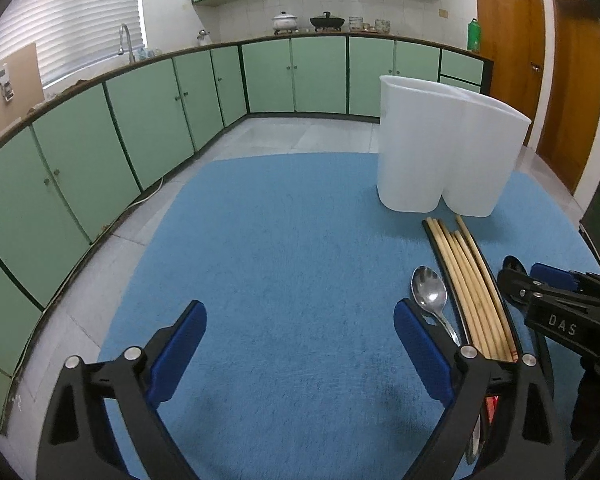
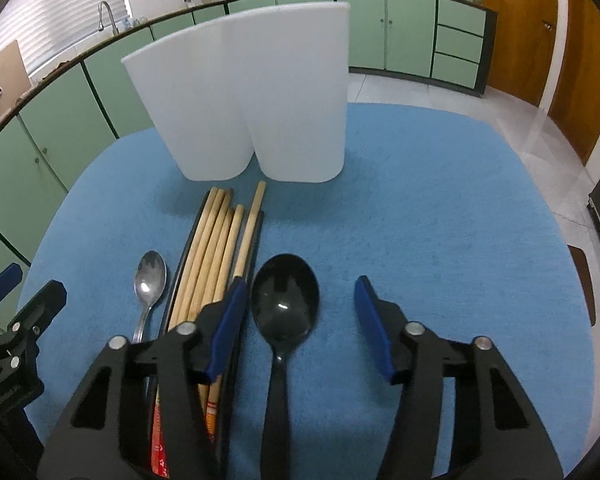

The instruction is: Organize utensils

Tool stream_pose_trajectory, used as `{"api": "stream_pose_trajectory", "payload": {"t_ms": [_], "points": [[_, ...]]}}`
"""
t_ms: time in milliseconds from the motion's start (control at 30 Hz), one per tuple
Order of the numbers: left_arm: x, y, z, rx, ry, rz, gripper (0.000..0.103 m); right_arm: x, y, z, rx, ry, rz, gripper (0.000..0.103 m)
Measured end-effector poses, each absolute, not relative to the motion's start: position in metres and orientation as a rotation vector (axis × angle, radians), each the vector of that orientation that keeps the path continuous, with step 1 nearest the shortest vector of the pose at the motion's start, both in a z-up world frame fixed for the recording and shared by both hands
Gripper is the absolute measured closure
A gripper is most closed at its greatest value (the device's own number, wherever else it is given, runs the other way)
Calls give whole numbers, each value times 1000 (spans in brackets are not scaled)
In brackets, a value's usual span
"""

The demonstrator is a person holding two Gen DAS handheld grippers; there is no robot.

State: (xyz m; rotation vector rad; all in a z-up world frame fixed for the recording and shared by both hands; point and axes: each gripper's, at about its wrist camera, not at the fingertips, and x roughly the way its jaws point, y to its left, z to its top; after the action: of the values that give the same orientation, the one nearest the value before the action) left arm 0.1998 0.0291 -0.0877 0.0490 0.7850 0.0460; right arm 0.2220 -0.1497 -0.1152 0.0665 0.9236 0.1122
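Left tongs (image 1: 300,336): spread wide over bare blue mat, nothing between the pads; the right pad sits just beside the metal spoon.
Right tongs (image 2: 298,320): half spread, straddling the black spoon without pressing it; a gap shows on both sides of the bowl, wider on the right. The left pad (image 2: 228,328) lies over the tray's right edge.
Black spoon (image 2: 285,300): flat on the mat, bowl up and pointing toward the holder, handle running back under the tongs.
Metal spoon (image 1: 429,290): flat on the mat left of the tray, bowl toward the holder.
Chopsticks (image 2: 216,248): a bundle of wooden sticks lying lengthwise in a narrow black tray (image 2: 179,264), tips toward the holder.
Holder (image 2: 252,100): white, two compartments side by side, upright on the mat just beyond the chopstick tips; its inside cannot be seen.
Desk (image 1: 284,240): covered by a blue mat.
Background: green cabinets, a sink tap, pots on the far counter, wooden doors.
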Motion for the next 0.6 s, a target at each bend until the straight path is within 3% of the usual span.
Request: {"api": "stream_pose_trajectory", "payload": {"t_ms": [167,600], "points": [[208,24,-87,46,789,25,10,225,-148,-115,64,930,130,70],[232,-16,-94,80,834,-65,10,223,-178,-113,79,924,109,71]]}}
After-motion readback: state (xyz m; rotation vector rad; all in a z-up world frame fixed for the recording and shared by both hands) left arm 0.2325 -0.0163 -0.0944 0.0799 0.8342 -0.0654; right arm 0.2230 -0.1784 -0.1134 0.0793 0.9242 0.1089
